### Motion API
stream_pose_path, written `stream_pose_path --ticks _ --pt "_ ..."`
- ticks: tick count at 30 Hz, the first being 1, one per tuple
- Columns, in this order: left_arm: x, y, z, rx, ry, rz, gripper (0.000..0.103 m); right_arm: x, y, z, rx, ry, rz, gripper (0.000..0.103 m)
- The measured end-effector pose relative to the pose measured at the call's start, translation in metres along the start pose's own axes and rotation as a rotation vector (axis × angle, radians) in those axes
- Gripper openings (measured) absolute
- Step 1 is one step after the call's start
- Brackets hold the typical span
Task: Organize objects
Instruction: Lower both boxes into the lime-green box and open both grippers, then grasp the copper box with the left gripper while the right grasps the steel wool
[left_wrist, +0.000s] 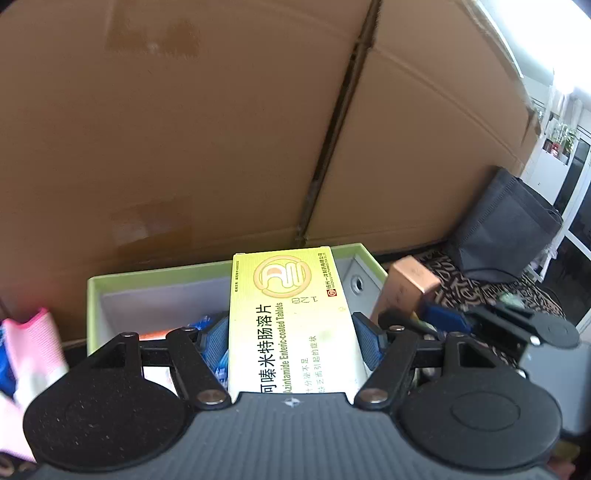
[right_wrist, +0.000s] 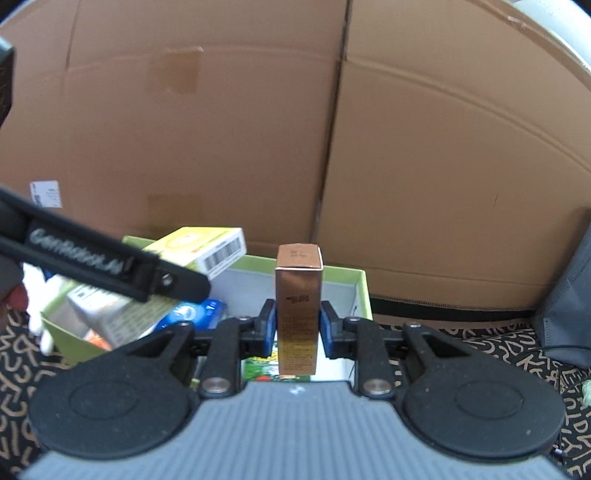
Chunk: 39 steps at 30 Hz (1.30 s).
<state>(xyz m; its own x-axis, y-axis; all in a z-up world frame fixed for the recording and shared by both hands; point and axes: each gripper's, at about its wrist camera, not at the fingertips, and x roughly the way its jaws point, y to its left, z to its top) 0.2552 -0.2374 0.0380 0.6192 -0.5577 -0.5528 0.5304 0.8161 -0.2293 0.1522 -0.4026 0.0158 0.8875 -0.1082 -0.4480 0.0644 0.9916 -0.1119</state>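
Your left gripper (left_wrist: 295, 341) clamped the yellow tablet box (left_wrist: 291, 321) and your right gripper (right_wrist: 297, 328) the copper carton (right_wrist: 298, 314), both above the part-filled green bin (right_wrist: 360, 295), neither dropped in.

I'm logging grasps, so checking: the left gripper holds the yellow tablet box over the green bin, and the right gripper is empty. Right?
Not quite. The right gripper is not empty: the right wrist view shows it shut on an upright copper-coloured carton. The rest holds: the left gripper holds the yellow tablet box over the green bin.
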Motion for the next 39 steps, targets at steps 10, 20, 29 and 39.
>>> stream_pose_path --ticks 10,20,29,39 --pt "0.047 0.006 0.005 -0.025 -0.024 -0.005 0.078 0.043 -0.007 -0.009 -0.063 0.07 0.013 0.033" --pt "-0.02 0.007 -0.011 -0.004 -0.172 0.051 0.093 -0.036 -0.004 -0.022 -0.017 -0.202 -0.112 0.084" --pt "-0.088 0.005 -0.058 -0.029 -0.149 0.121 0.093 -0.087 0.013 -0.044 0.083 -0.19 -0.01 0.101" --pt "-0.16 0.064 -0.157 -0.169 -0.048 0.28 0.094 -0.107 0.085 -0.084 0.083 -0.002 0.244 0.103"
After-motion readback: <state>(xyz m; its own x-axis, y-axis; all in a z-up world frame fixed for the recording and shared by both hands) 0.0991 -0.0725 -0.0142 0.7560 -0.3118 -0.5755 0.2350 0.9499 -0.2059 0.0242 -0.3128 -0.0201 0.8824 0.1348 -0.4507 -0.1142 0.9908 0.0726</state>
